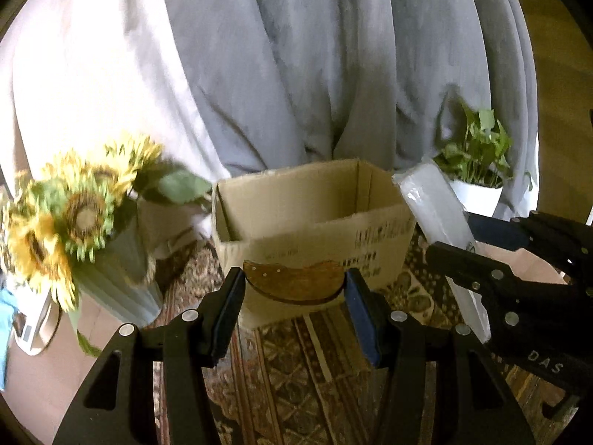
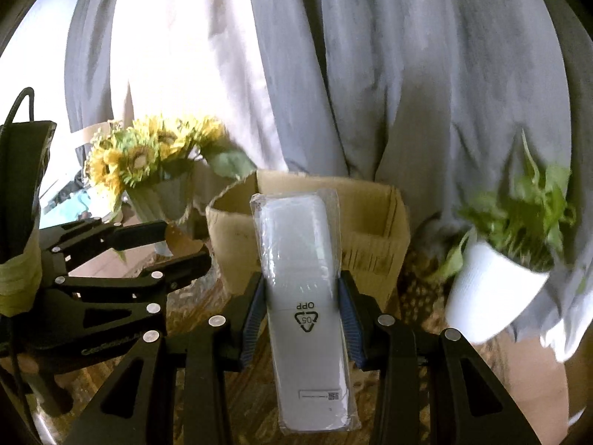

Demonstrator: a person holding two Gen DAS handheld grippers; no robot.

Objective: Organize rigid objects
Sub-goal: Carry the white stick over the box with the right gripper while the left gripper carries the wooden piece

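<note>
My left gripper (image 1: 295,283) is shut on a flat brown wooden piece (image 1: 294,282), held level in front of an open cardboard box (image 1: 315,230). My right gripper (image 2: 301,293) is shut on a plastic-wrapped stack of white cups (image 2: 296,259), held in front of the same box (image 2: 370,230). In the left wrist view the cup stack (image 1: 437,215) and right gripper (image 1: 478,252) are to the right of the box. In the right wrist view the left gripper (image 2: 185,244) is at the left with the wooden piece (image 2: 178,239).
A vase of sunflowers (image 1: 74,215) stands left of the box, also in the right wrist view (image 2: 155,163). A green plant in a white pot (image 2: 493,278) stands to the right. A grey curtain (image 1: 296,74) hangs behind. A patterned cloth (image 1: 296,371) covers the table.
</note>
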